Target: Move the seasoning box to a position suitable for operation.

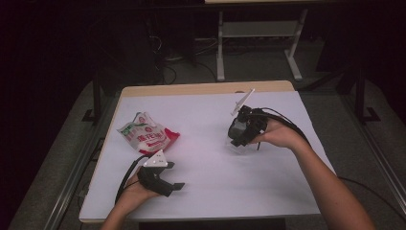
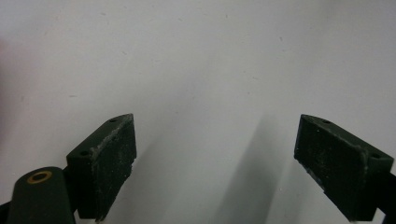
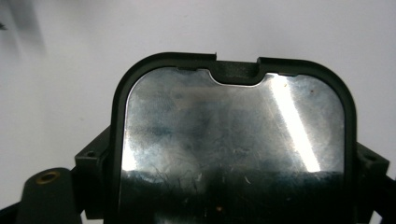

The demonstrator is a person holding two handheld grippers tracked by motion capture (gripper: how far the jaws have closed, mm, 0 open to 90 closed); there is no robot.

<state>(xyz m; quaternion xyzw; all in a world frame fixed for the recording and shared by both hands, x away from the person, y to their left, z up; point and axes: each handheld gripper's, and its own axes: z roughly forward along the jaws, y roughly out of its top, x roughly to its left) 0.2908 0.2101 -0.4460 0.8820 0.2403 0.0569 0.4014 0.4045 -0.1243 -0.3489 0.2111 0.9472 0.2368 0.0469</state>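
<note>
A black-rimmed, rounded-rectangle piece with a shiny scratched face (image 3: 233, 140) sits between the two jaws of my right gripper (image 3: 232, 161), one jaw pressing on each side of its rim. From above, my right gripper (image 1: 236, 142) hangs just over the white table at centre right, and the held piece (image 1: 234, 146) looks pale and see-through below it. My left gripper (image 1: 176, 186) rests near the front left of the table. Its jaws (image 2: 215, 163) stand wide apart over bare white surface with nothing between them. A red and white snack bag (image 1: 148, 135) lies behind the left gripper.
The white table top (image 1: 210, 191) has a wooden edge at the far side. Black cables trail from both grippers. Beyond the table, a white desk frame (image 1: 258, 43) stands on the dark floor.
</note>
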